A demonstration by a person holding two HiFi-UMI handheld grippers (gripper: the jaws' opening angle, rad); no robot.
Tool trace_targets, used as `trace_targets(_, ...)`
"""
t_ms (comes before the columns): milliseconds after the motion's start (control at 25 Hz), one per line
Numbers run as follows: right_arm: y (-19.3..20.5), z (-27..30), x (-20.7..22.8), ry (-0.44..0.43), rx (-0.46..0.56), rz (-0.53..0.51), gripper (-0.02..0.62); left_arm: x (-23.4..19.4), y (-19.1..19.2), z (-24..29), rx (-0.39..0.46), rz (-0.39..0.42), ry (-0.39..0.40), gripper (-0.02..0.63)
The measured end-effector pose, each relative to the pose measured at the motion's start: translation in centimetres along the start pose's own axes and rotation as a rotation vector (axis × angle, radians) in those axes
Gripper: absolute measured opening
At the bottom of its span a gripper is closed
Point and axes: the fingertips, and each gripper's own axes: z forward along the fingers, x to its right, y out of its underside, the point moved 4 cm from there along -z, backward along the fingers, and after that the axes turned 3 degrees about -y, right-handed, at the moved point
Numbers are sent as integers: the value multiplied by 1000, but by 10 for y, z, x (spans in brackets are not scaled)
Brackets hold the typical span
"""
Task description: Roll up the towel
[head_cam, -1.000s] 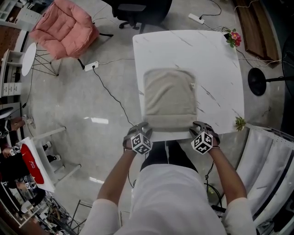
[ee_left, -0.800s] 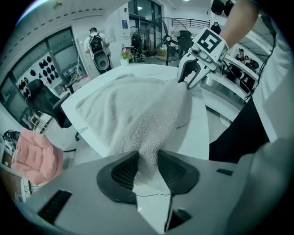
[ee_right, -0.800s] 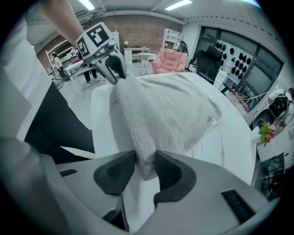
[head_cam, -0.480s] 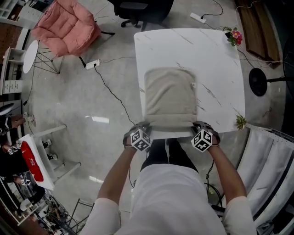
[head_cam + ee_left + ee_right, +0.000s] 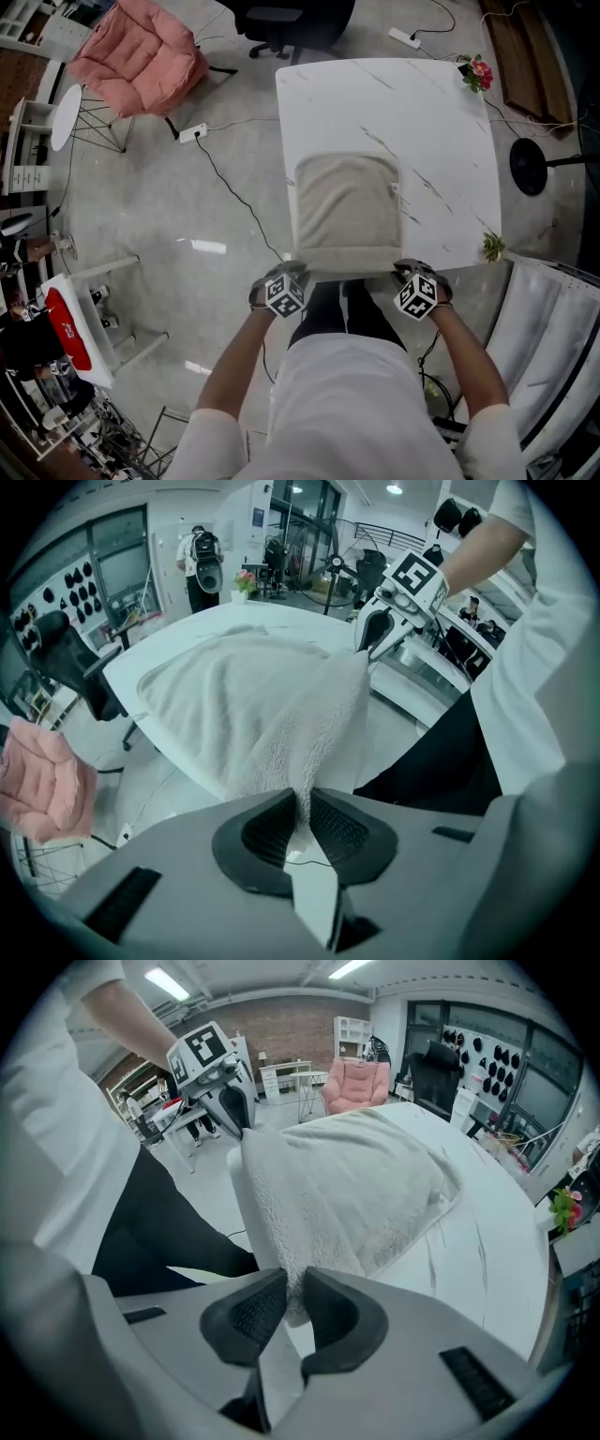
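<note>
We see a pale towel (image 5: pixel 347 211) on the white surface (image 5: pixel 441 122), in the half nearest to us. Our left tongs (image 5: pixel 294 265) bite the towel's near corner at about 7 o'clock. Our right tongs (image 5: pixel 403 269) bite the other near corner at about 5 o'clock. Both tongs have just been closing. Now each pair is squeezed narrow, with a bit of fluffy cloth pinched between its dark pads. The near edge of the towel is lifted a little and stretched between the two tongs, right at the near rim of the surface. The far part of the towel lies flat. A pink flower (image 5: pixel 476 73) sits on the surface's corner at 1 o'clock. A small green plant (image 5: pixel 490 247) sits at its rim at 4 o'clock. A pink chair (image 5: pixel 136 52) stands on the floor at 10 o'clock.
</note>
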Motion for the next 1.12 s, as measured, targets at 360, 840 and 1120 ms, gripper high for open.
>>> trace_targets(360, -4, -5, 1, -29, -4, 18, 72, -3, -4, -7, -37, 9, 90, 74)
trace_targets(840, -25, -11, 47, -7, 21, 70, 80, -48, -32, -11, -49, 21, 132, 78)
trace_targets(1120, -33, -1, 81, 91, 11, 97, 89, -76, -49, -4, -27, 31, 33, 92)
